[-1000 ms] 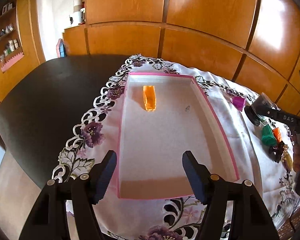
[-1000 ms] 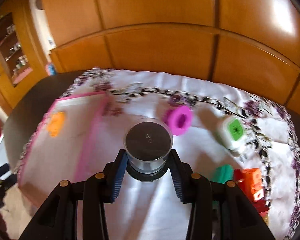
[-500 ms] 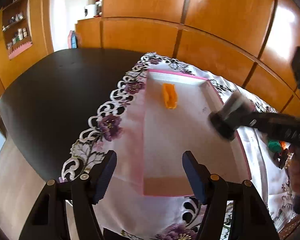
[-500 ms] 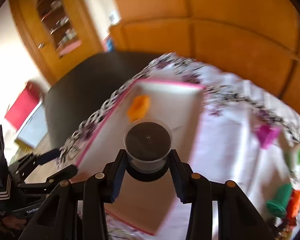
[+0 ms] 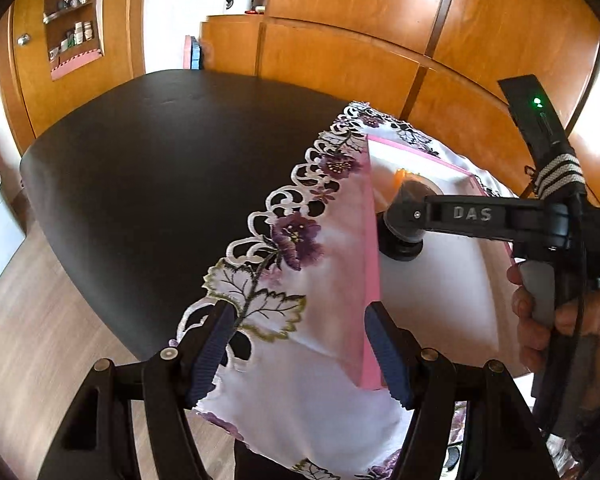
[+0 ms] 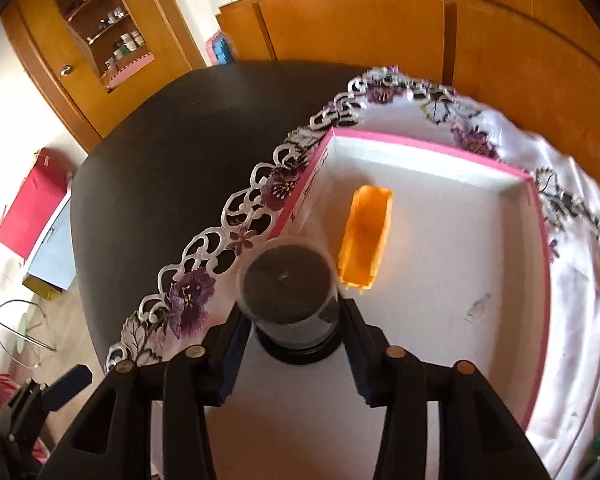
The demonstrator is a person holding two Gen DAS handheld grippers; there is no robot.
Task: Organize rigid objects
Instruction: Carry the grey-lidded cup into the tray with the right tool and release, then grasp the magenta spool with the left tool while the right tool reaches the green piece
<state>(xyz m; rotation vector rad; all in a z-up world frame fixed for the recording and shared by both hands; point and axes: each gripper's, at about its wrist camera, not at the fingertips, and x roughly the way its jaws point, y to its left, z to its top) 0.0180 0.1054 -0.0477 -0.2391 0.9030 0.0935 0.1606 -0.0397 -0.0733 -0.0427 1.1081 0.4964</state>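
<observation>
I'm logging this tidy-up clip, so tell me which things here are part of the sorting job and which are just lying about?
Part of the job:
- clear jar with dark lid, clamped in the right gripper over the tray
- pink-rimmed tray
- orange block lying in the tray
- left gripper, open, empty

Just lying about:
- embroidered floral tablecloth
- black table
- wooden cabinets

table (image 5: 148, 168): dark, bare at left | floral tablecloth (image 6: 580, 320): covers right part | pink-rimmed tray (image 6: 538, 240): on cloth
</observation>
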